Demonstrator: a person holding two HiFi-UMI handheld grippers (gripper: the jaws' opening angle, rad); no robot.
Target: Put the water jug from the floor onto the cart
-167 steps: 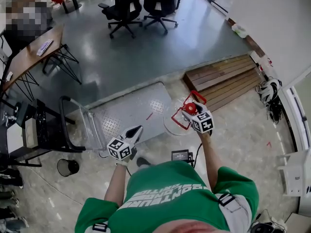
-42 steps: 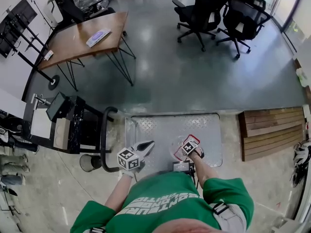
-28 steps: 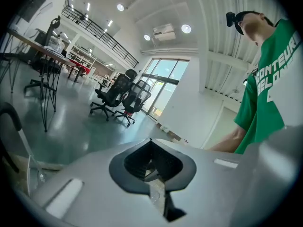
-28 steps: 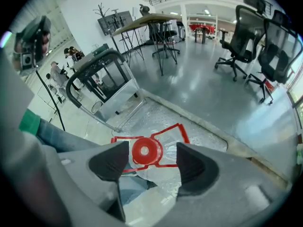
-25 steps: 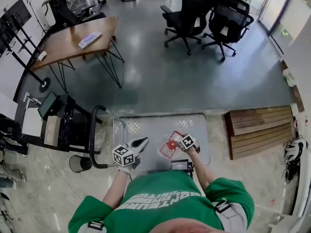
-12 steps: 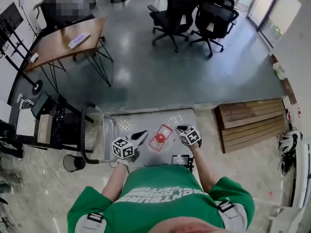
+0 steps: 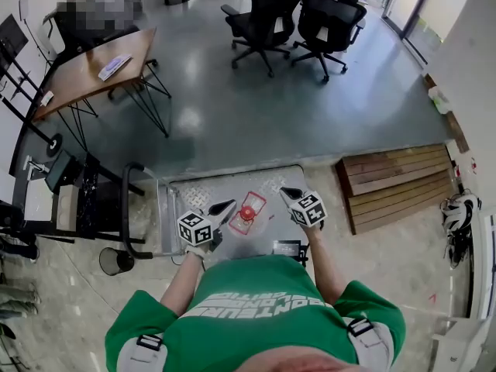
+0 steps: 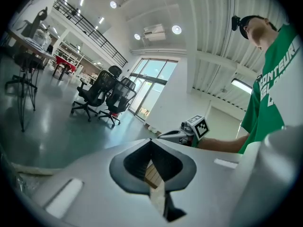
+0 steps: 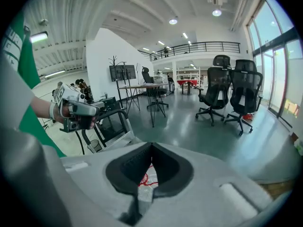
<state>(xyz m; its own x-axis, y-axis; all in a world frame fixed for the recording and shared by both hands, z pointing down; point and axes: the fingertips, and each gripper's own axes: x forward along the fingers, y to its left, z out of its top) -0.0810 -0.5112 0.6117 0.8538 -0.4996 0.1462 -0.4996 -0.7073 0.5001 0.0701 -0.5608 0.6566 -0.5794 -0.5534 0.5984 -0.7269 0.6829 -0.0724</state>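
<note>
Both pressed together, empty: my left tongs (image 7: 229, 204), right tongs (image 7: 285, 192). Jug (image 7: 247, 210) on cart (image 7: 194, 196) seems upright; could topple if cart rolls.

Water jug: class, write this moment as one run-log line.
jug: on cart | left gripper: shut, empty | right gripper: shut, empty, apart from jug

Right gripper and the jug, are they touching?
Apart. The head view shows the right gripper beside the jug with bare cart deck between; the right gripper view shows its jaws shut on nothing.
</note>
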